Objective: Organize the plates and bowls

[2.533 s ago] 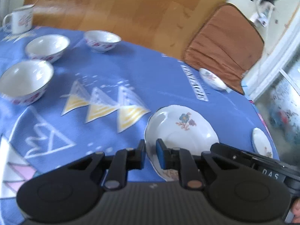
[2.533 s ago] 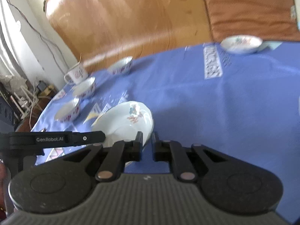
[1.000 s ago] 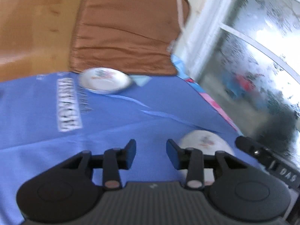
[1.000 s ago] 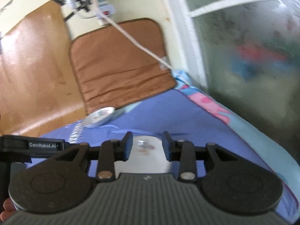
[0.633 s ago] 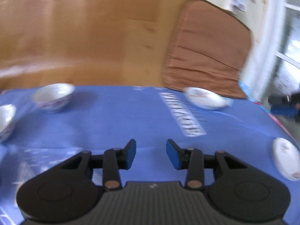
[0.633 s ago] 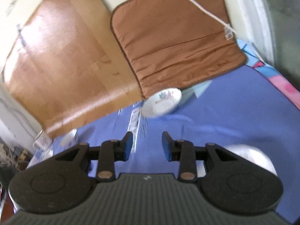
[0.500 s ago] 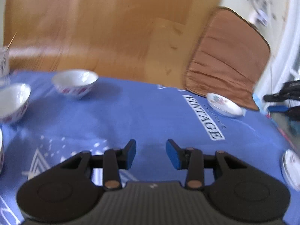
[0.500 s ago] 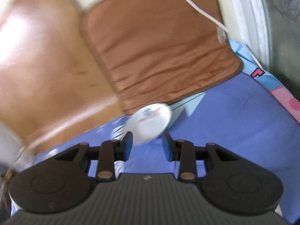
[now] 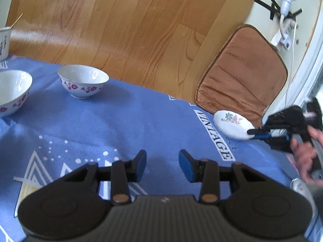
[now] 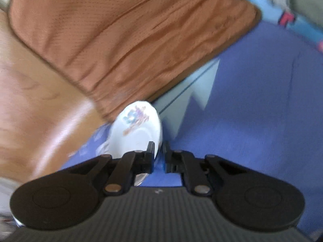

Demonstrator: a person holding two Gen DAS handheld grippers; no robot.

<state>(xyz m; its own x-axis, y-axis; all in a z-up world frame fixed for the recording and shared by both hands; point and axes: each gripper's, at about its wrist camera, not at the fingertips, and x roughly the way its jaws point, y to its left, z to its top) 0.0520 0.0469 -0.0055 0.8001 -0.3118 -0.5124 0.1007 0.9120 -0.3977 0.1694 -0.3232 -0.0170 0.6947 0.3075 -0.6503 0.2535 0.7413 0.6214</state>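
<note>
A small white saucer with a flower print (image 9: 232, 124) sits on the blue cloth near its far right edge. My right gripper (image 9: 255, 134) has its jaws closed on the saucer's right rim. In the right wrist view the saucer (image 10: 137, 129) stands between the nearly closed fingers of the right gripper (image 10: 159, 155). My left gripper (image 9: 162, 164) is open and empty above the cloth's middle. Two flowered bowls stand at the far left, one (image 9: 82, 80) further back than the other (image 9: 12, 91).
A brown seat cushion (image 9: 242, 76) lies just behind the saucer, on the wooden floor (image 9: 121, 20). A mug (image 9: 3, 42) stands at the far left edge. Another small plate (image 9: 300, 187) shows at the right edge under the hand. The blue cloth (image 9: 121, 131) has a "VINTAGE" label.
My right gripper has reached the small saucer and closed on its rim. My left gripper has swung left from the right side of the table and stays open.
</note>
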